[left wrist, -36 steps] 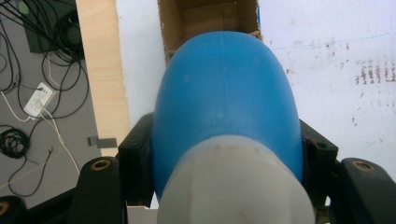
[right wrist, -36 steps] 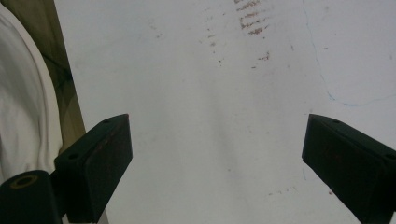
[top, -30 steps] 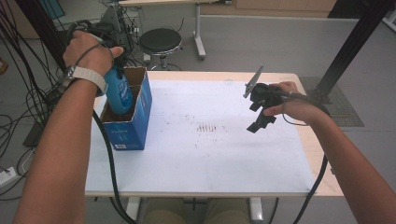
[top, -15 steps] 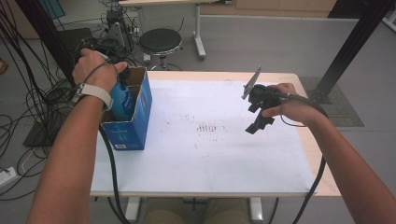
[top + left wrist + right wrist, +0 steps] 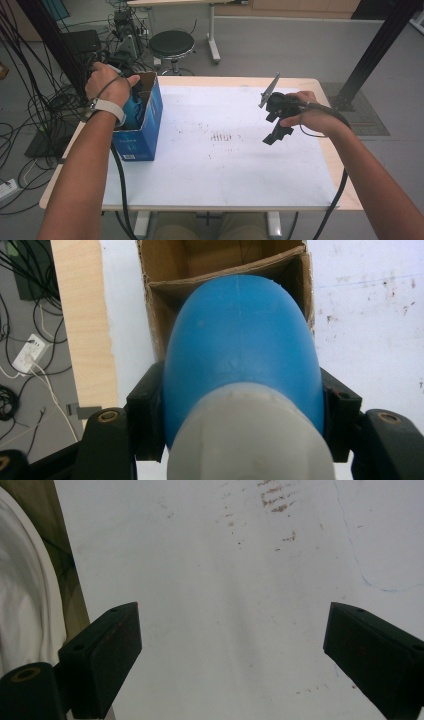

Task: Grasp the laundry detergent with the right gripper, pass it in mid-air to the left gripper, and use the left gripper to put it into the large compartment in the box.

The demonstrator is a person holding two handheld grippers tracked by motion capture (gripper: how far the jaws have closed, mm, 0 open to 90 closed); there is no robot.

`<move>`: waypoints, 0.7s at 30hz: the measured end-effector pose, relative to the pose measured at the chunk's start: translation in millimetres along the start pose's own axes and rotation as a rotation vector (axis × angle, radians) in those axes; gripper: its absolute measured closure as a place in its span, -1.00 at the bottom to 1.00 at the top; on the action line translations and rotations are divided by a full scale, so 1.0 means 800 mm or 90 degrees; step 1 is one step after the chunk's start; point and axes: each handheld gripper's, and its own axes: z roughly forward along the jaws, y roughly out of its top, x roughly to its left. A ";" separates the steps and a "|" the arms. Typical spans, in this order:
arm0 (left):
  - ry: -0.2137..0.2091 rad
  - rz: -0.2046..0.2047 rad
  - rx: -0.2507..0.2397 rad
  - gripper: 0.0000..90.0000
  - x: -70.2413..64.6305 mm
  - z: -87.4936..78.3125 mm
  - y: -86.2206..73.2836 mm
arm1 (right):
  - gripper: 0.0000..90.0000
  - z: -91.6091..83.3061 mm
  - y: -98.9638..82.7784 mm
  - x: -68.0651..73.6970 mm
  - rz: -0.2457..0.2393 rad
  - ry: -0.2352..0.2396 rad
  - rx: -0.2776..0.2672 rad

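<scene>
I've got the counter (image 5: pixel 225 175) under its white sheet, and at its left edge the blue cardboard box (image 5: pixel 142 135) stands with its top flaps open. My left tool (image 5: pixel 131 98) is right over that opening, jaws clamped on either side of the blue bottle (image 5: pixel 240 350), the bottle's pale cap end toward the camera and its rounded body pointing down into the box. From the high view the bottle sits partly inside the box, my left hand (image 5: pixel 107 85) on top of it. I read this as the packing step: the bottle is on its way into the box, not yet let go. In the left gripper view the box interior beyond the bottle looks like bare brown cardboard; I can't tell whether anything else lies in there. Next move, as I judge it: ease the bottle down until it rests on the bottom, keep it clear of the flap edges, then release. My right tool (image 5: pixel 277 120) hangs over the right side of the counter, jaws wide apart with nothing between them.
</scene>
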 end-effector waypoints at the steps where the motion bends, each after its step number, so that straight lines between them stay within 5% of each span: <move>1: 0.000 -0.001 0.002 -0.16 0.000 0.002 0.000 | -0.81 0.000 0.000 0.000 0.000 0.001 0.000; 21: 0.001 0.001 0.008 -0.17 0.000 0.046 -0.007 | -0.81 0.007 -0.003 -0.001 0.010 0.004 0.002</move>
